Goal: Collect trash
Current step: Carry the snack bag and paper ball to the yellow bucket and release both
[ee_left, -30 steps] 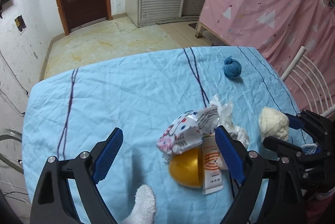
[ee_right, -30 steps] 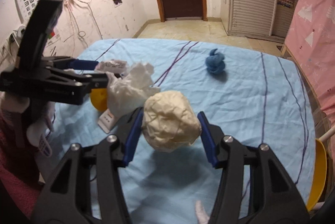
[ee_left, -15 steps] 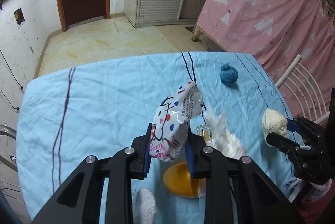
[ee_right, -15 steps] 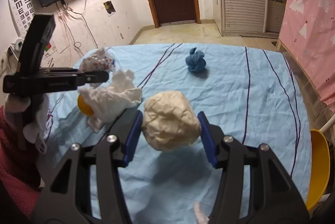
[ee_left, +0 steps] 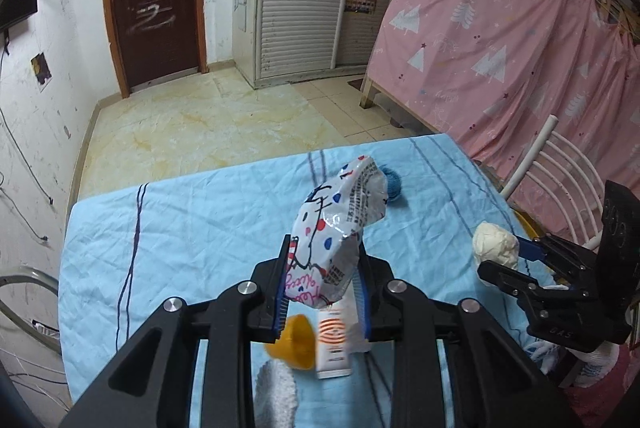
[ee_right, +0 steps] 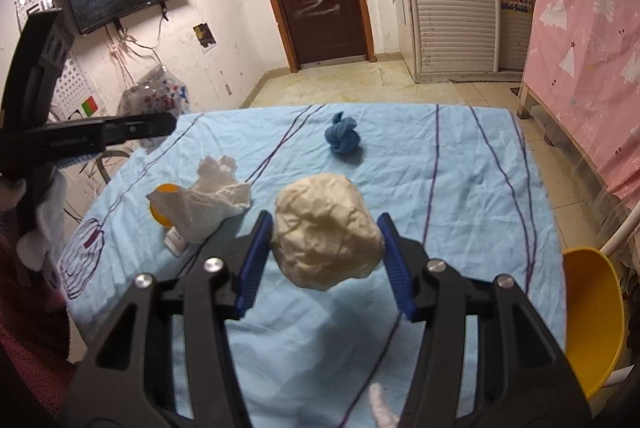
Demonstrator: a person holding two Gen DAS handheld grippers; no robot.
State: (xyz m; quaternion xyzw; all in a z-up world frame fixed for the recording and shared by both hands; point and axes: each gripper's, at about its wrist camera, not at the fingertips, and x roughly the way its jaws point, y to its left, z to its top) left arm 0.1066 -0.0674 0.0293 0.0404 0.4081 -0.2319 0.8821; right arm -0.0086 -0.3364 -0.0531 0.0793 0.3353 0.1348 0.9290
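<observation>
L-wrist view: left gripper (ee_left: 322,288), lower centre, clamped on a printed snack wrapper (ee_left: 336,232) held above the blue tablecloth (ee_left: 200,228). Below it: orange half-shell (ee_left: 294,342), small white box (ee_left: 334,342). R-wrist view: white tissue (ee_right: 208,200) centre-left, blue cloth ball (ee_right: 343,138) upper centre. Right gripper (ee_right: 326,260), lower centre, squeezing a cream paper wad (ee_right: 326,244); yellow bin (ee_right: 592,312) lower right.

The left gripper (ee_left: 322,282) closed on the shiny white cartoon snack bag (ee_left: 336,232) and lifted it up off the blue cloth table (ee_left: 200,228).
</observation>
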